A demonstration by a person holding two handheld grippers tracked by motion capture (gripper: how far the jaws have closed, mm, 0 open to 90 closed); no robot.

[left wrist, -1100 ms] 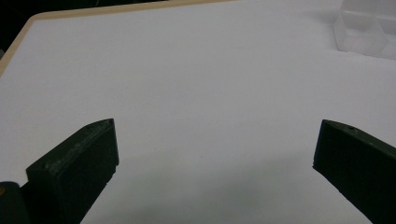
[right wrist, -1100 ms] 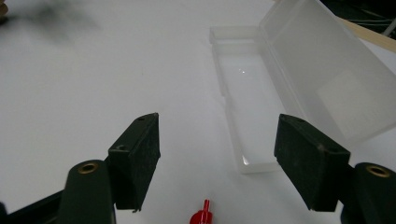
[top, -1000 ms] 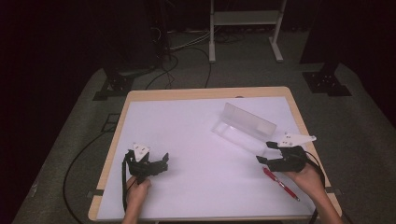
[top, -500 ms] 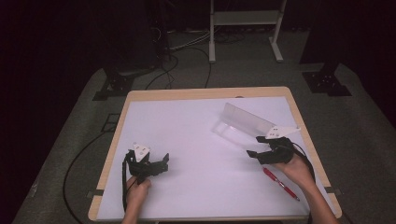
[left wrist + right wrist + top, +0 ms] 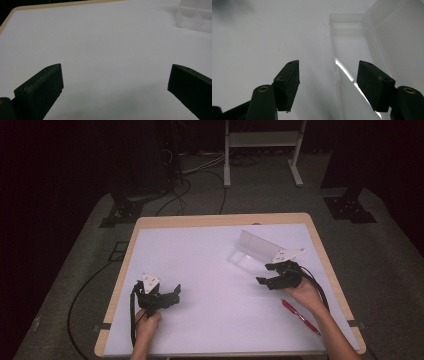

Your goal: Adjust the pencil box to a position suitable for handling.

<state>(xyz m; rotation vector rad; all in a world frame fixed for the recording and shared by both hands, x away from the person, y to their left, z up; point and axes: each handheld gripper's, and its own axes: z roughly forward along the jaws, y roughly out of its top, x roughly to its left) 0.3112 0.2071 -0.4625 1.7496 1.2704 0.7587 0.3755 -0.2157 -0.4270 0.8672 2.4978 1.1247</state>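
Presently the right gripper [image 5: 270, 274] is held with its fingers [image 5: 290, 79] spread moderately apart and nothing between them, just beside the near edge of the clear plastic box [image 5: 257, 251]. The box is seen as a long, translucent, thin-walled tray with its hinged lid stood open, lying on the right half of the counter [image 5: 210, 265]; a cross wall near its far end is made out in the right gripper view. No label or writing is made out on it. The counter is covered by a smooth, matte white sheet with a pale wooden rim. The left gripper [image 5: 167, 296] is held low at the near left, well apart from the box, fingers [image 5: 42, 87] spread wide and empty; these are blocky, matte black. A red pen [image 5: 300, 316] is seen lying by the right forearm.
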